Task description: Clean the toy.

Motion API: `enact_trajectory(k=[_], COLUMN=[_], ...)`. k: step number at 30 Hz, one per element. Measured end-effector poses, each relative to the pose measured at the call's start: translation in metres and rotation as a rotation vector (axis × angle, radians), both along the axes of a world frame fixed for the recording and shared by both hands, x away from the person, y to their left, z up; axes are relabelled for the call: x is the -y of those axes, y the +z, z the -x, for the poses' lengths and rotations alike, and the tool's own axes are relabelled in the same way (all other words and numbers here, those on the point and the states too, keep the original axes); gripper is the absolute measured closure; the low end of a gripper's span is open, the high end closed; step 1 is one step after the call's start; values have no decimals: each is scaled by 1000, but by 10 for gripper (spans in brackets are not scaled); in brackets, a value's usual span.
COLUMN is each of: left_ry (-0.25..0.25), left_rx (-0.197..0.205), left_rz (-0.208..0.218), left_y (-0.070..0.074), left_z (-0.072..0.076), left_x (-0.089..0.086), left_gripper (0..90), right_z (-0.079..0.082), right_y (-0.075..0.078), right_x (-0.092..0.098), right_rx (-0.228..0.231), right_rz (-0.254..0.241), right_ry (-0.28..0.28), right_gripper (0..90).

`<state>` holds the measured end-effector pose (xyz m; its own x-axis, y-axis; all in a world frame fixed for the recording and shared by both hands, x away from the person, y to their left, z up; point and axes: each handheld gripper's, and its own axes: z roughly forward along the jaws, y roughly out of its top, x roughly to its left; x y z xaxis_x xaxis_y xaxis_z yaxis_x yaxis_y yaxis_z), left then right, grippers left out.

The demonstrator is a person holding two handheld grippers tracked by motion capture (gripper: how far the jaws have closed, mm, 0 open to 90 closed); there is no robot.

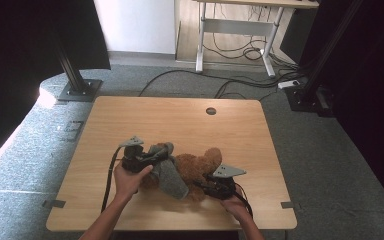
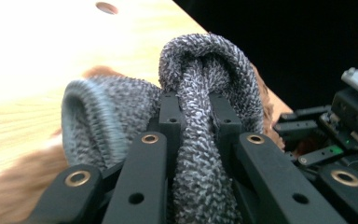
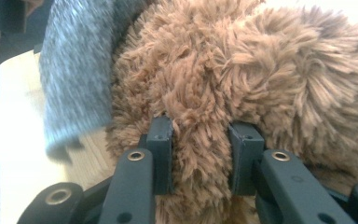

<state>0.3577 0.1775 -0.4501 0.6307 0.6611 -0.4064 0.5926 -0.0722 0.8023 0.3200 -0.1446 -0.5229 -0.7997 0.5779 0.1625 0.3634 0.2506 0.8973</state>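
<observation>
You have bare desk (image 1: 180, 115) all across the far half, broken only by the small round hole (image 1: 211, 111), so a claw could pass there freely. Nearer you, the brown teddy bear (image 1: 197, 167) and the grey knit garment (image 1: 170, 172) block the middle between your hands. The strips at the left and right edges look open, though the near edge seems tight.

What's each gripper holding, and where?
Left gripper: a bunched fold of the grey knit. Right gripper: a tuft of the teddy's fur.
</observation>
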Motion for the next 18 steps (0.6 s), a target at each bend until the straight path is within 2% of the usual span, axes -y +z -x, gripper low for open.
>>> enact_trajectory(k=[2,6,7,9,12,16,18], left_ry=[34,76,80,95,102,126,143], left_rx=[-6,-67,-87,-98,-114,-123,-138], left_rz=[3,13,33,53,48,5,3], left_y=[0,-14,-19,-23,-27,-31,-36], left_z=[-2,-7,-7,-7,-7,-5,-5], left_x=[-14,-40,-47,-54,-64,-73,-80], left_gripper=[779,776,775,773,772,772,774], right_z=[0,-1,-1,0,0,1,1], right_y=[0,-1,-1,-1,-1,-2,-2], right_x=[1,2,2,2,1,2,3], right_rx=[0,-2,-2,-3,-4,-3,-2], right_rz=[2,2,2,1,2,3,3], right_ry=[-2,2,4,7,9,9,11], right_gripper=[667,667,667,666,666,665,665])
